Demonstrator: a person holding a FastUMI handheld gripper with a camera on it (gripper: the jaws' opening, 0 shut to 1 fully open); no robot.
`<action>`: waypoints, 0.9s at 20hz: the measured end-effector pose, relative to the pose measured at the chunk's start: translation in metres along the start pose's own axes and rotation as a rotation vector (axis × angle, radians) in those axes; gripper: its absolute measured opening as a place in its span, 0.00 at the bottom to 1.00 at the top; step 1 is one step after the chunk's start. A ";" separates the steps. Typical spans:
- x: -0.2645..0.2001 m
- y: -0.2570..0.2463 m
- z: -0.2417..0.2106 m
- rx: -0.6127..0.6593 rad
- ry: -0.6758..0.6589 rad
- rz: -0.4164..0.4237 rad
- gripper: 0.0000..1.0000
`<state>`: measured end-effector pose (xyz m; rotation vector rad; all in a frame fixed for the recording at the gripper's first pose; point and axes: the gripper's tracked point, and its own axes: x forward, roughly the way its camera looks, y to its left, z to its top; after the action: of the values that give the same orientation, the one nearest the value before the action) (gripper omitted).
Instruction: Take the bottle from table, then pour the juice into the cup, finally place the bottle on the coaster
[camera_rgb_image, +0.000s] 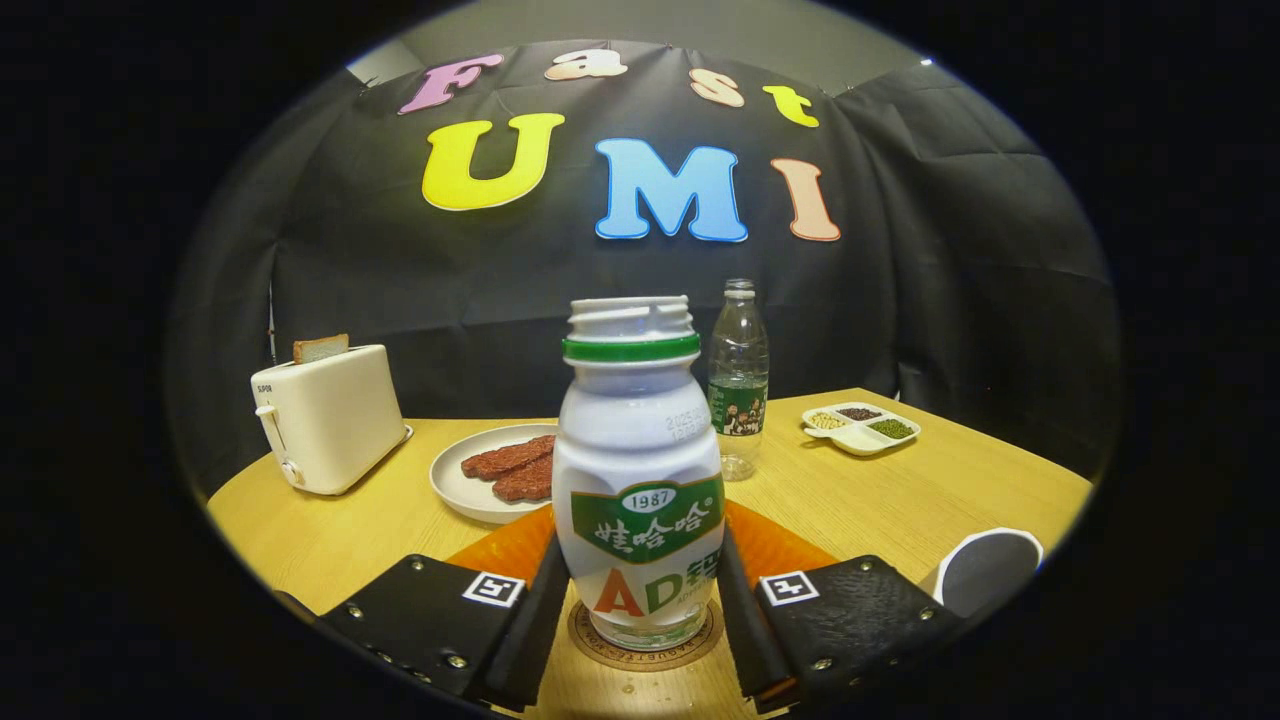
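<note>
A white open-topped bottle (638, 480) with a green neck ring and green label stands upright on a round brown coaster (600, 645). My gripper (640, 560) is shut on the bottle, one finger pressed against each side of its lower body. The bottle's base rests on the coaster. A white paper cup (988, 568) stands just to the right of the right finger, with only its rim and upper wall in sight. What is inside the cup is hidden.
An orange mat (500, 548) lies behind the coaster on the wooden table (900, 500). Beyond it sit a plate of brown meat slices (470, 495), a clear water bottle (739, 380), a white toaster with bread (325, 415), and a divided dish of grains (862, 426).
</note>
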<state>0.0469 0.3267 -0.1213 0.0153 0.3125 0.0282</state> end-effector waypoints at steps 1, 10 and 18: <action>0.001 -0.001 -0.005 0.003 0.018 -0.004 0.72; -0.003 -0.003 -0.024 0.017 0.076 0.006 0.81; -0.009 0.000 -0.007 -0.001 0.034 0.011 0.81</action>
<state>0.0364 0.3262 -0.1249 0.0150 0.3465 0.0392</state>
